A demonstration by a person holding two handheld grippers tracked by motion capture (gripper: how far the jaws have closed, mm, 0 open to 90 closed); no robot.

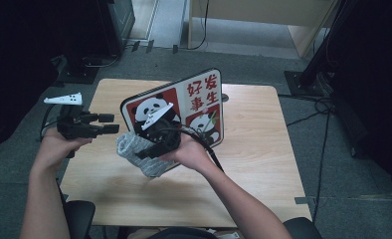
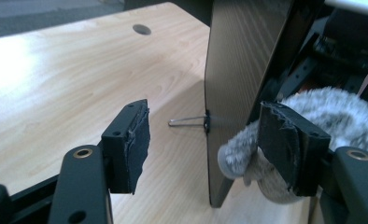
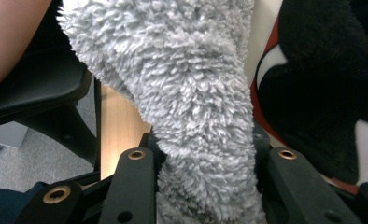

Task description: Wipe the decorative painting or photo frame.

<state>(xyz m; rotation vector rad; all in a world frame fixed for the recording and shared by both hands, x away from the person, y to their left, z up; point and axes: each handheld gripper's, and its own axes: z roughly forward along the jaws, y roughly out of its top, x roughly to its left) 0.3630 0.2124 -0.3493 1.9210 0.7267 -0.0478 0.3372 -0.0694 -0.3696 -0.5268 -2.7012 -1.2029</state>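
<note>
Fluffy grey fleece cloth [image 1: 140, 155] gripped in closed right tongs [image 1: 151, 149], held just near of upright panda-printed picture board [image 1: 194, 107] on pale wooden tabletop [image 1: 253, 149]. Left tongs [image 1: 112, 123] open, empty, held left of cloth; right hand nearer board.

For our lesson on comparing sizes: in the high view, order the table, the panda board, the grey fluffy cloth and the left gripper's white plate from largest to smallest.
1. table
2. panda board
3. grey fluffy cloth
4. white plate
</note>
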